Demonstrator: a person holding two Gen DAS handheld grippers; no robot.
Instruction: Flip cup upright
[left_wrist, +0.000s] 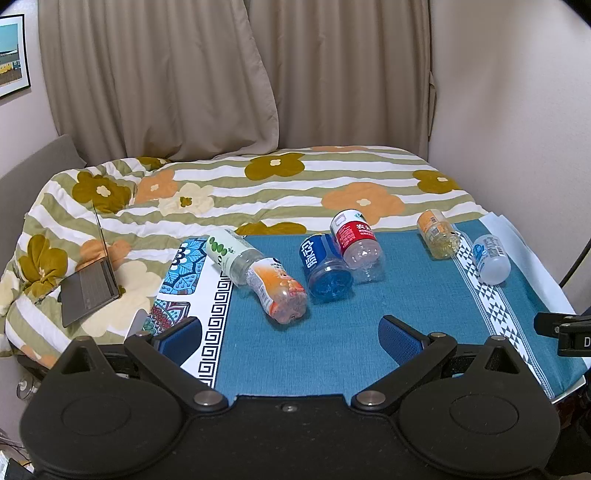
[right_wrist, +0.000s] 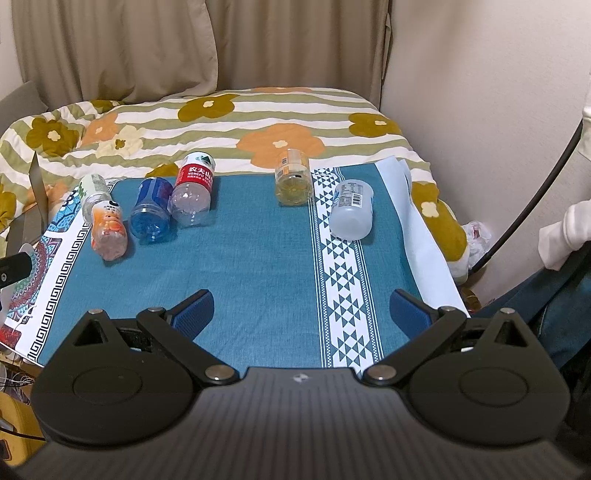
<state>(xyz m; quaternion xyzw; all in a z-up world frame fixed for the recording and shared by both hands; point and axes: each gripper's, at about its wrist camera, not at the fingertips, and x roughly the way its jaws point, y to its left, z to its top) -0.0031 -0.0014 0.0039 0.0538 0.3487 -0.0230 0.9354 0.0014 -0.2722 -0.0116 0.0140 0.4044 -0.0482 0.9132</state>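
So far nothing has been grasped, and the step in hand looks like the approach. Behind everything lies the bed with its flowered quilt, and in front of it the surface under a teal cloth, where six containers lie on their sides. On the left are a green-and-white bottle, an orange-labelled bottle, a blue bottle and a red-labelled bottle, bunched close, some touching. Well apart to the right lie a yellowish jar and, just beside it on the patterned white band, the frosted white cup, tipped over with its base toward the cameras.

The left gripper hangs low over the near edge, fingers spread wide with nothing between them. The right gripper is likewise agape and empty, and it sits nearer the cup.

My judgement: the right gripper should go forward to the cup, straddle its body across the width, close gently, then rotate it so the base comes down onto the cloth. It may roll if nudged first.
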